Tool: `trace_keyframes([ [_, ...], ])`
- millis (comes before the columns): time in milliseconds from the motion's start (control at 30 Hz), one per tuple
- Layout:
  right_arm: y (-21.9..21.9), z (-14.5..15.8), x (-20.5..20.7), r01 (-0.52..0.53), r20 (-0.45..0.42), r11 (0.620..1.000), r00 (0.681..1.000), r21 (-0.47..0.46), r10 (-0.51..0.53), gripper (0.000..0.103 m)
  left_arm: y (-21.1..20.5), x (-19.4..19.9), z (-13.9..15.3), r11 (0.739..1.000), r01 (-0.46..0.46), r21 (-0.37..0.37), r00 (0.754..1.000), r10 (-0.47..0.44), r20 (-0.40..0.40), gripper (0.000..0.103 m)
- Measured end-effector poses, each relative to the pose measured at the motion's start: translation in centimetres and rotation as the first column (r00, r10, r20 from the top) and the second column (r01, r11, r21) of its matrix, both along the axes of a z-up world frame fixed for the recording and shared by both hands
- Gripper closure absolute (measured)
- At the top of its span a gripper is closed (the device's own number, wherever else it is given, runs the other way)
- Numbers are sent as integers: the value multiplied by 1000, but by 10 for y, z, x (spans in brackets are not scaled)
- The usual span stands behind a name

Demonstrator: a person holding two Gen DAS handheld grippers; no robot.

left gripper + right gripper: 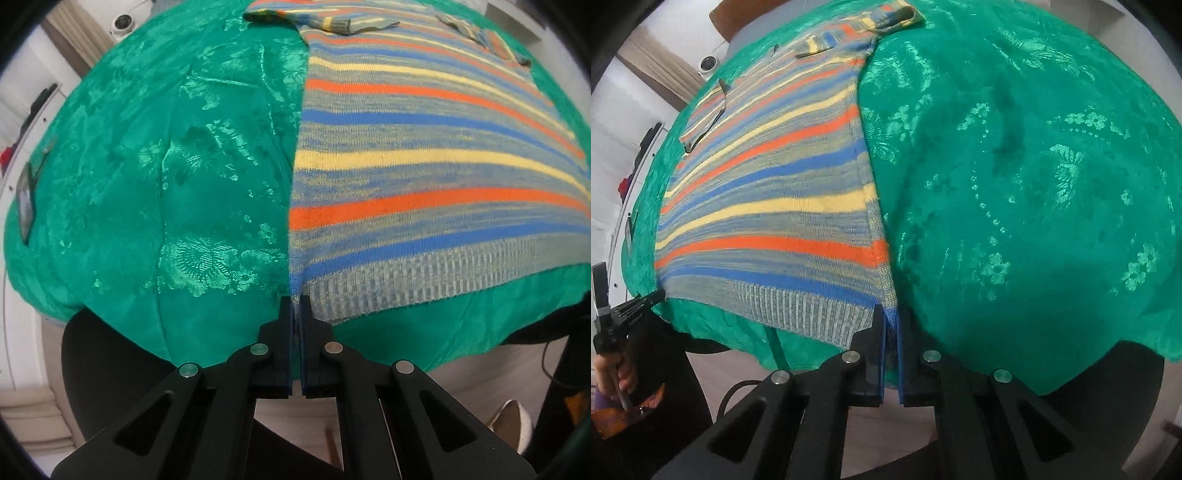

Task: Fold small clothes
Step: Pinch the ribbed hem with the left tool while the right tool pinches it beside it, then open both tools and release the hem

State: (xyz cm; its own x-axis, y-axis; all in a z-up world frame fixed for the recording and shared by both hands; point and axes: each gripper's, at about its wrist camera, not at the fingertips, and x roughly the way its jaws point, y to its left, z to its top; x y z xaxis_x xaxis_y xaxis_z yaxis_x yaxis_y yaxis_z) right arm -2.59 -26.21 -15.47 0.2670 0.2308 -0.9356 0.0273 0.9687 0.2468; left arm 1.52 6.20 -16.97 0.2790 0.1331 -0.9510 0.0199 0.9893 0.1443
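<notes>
A striped knit sweater [424,177] in orange, blue, yellow and grey lies flat on a green brocade cloth [166,184]. Its sleeves are folded in over the chest at the far end. My left gripper [295,301] is shut on the sweater's near left hem corner. In the right wrist view the sweater [768,206] fills the left half. My right gripper [891,314] is shut on its near right hem corner. The left gripper [646,299] also shows at the far left of the right wrist view, at the other hem corner.
The green cloth [1034,203] drapes over a rounded table edge. A dark phone-like object [26,201] lies on the cloth's left edge. A white camera [123,24] sits beyond the far left. Floor and a black base show below the table.
</notes>
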Motion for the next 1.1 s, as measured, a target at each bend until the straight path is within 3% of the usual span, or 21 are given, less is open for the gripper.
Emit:
trace_keyframes([
  [200,5,-14,10,-3,-12,1000,1000,-25,3,99,-14,2,-18,1000,-23,15,999,23,-24,103],
  [400,12,-11,10,-14,-4,998,1000,-60,14,99,-17,-4,-16,999,-36,22,999,37,-7,101],
  [467,14,-9,9,-16,-1,998,1000,-66,16,98,-2,4,-16,999,-39,19,999,39,-3,99],
  [533,18,-7,8,-14,-8,998,1000,-61,14,96,-4,1,-12,999,-40,23,999,40,-5,91],
  [567,16,-5,5,-15,-20,998,1000,-57,14,90,-2,-2,-8,999,-37,27,999,38,-13,79],
  [667,8,8,-1,-41,-67,996,997,-76,36,84,0,-17,9,999,-31,32,999,30,14,60],
  [700,3,24,-1,-51,-48,990,998,-131,45,83,1,-23,21,999,-32,38,998,30,50,57],
  [767,-5,55,6,-46,29,972,998,-230,54,80,5,-29,44,997,-50,59,990,41,135,42],
  [833,-10,102,26,-24,167,945,982,-325,82,69,11,-26,66,993,-93,73,970,73,232,34],
  [900,-3,135,53,-24,274,933,953,-359,129,46,16,-18,82,989,-140,51,941,116,318,33],
  [933,5,145,70,-43,310,927,936,-373,168,43,18,-12,86,986,-161,31,928,141,344,31],
  [1000,33,151,115,-131,356,915,893,-381,276,40,23,0,89,982,-186,-7,917,176,357,31],
  [1100,77,129,182,-279,350,908,855,-311,383,40,15,5,92,981,-192,-34,915,191,356,31],
])
